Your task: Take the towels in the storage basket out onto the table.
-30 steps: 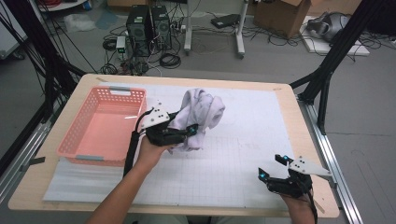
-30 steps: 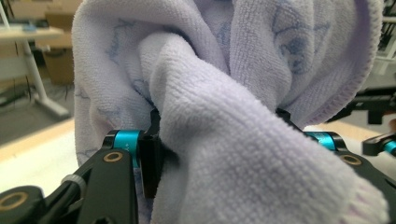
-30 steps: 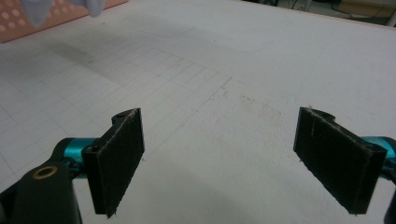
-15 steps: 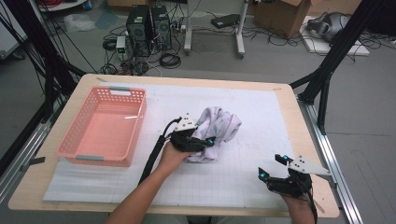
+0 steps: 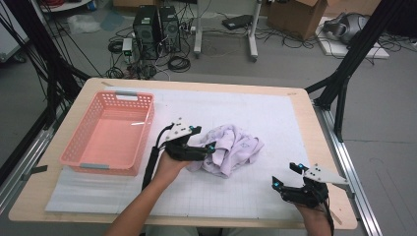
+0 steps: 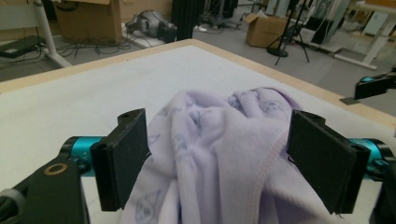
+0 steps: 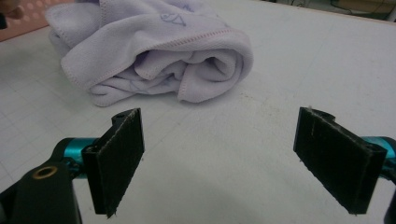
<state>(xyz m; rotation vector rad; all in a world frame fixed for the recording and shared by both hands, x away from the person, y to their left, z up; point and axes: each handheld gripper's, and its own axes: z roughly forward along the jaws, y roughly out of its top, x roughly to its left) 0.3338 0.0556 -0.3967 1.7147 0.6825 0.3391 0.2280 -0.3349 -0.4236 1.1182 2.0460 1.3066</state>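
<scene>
While the towel (image 5: pixel 231 150) settles in a crumpled heap near the middle of the white mat (image 5: pixel 265 196), the left gripper (image 5: pixel 209 147) is right at its near-left edge, low over the counter (image 5: pixel 305 96). Its jaws have just been opening, and they now stand wide apart. From the left gripper view the lilac cloth (image 6: pixel 219 154) bulges up between the two black pads, but neither pad looks to be pressing on it, so I'd call that a release, not a grip.

Over at the near right corner, the right gripper (image 5: pixel 285 177) hovers off the mat with its jaws spread wide as well, nothing between them. Its own view looks across bare mat at the towel (image 7: pixel 154 51), which lies well apart from it, rolled and folded over on itself with a stitched hem showing.

The pink basket (image 5: pixel 74 157) sits at the left of the counter, nothing inside it.

My read: the towel has been put down for working on, and this is the let-go step. Next, each gripper needs a corner or hem to pinch, and that calls for hunting out an edge in that bunched mass; the stitched hem facing the right gripper looks the easiest catch. The right one has to close the gap first.
</scene>
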